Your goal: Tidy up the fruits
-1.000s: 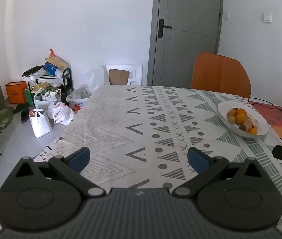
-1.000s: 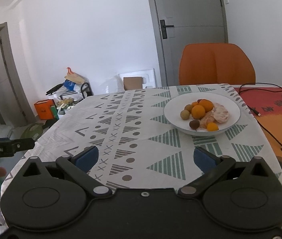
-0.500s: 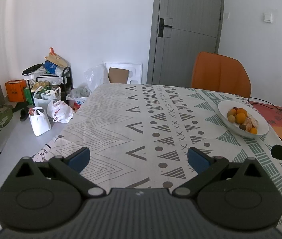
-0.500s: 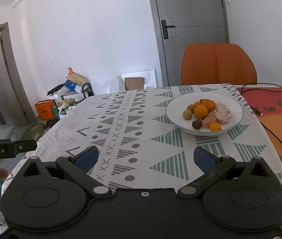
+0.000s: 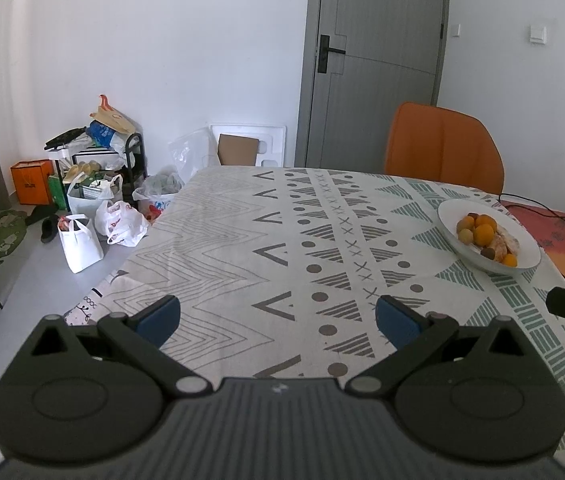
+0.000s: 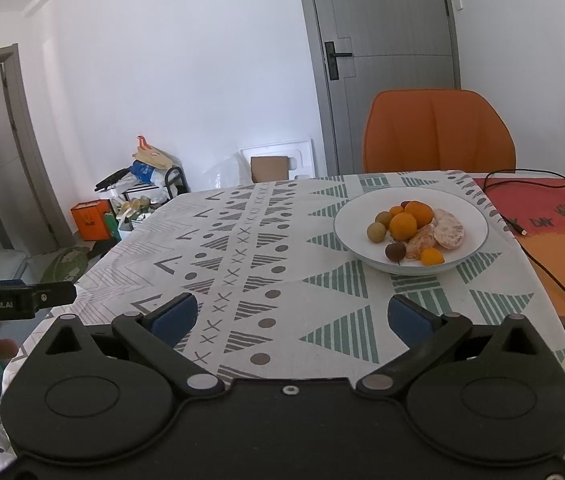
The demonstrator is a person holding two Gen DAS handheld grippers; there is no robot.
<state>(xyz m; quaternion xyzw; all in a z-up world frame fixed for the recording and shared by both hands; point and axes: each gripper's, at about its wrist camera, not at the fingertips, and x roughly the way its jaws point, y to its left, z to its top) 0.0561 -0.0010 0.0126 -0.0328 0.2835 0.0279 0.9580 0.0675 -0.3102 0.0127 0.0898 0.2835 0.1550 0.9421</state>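
Both claws have eased forward a little since a moment ago, so the white bowl of fruit point(image 6: 410, 232) sits slightly nearer in the right wrist view, and each hangs level above the near part of the table point(image 5: 242, 248) with its blue-padded jaws spread wide and empty. Ahead of the right claw point(image 6: 292, 318) the bowl rests near the table's right edge with bare patterned cloth between, a black cable point(image 6: 538, 256) lying just beyond it. Before the left claw point(image 5: 278, 316) the cloth is clear to the far edge, where an orange chair point(image 5: 442, 148) stands, and the table's left edge drops to bags on the floor point(image 5: 94, 224).
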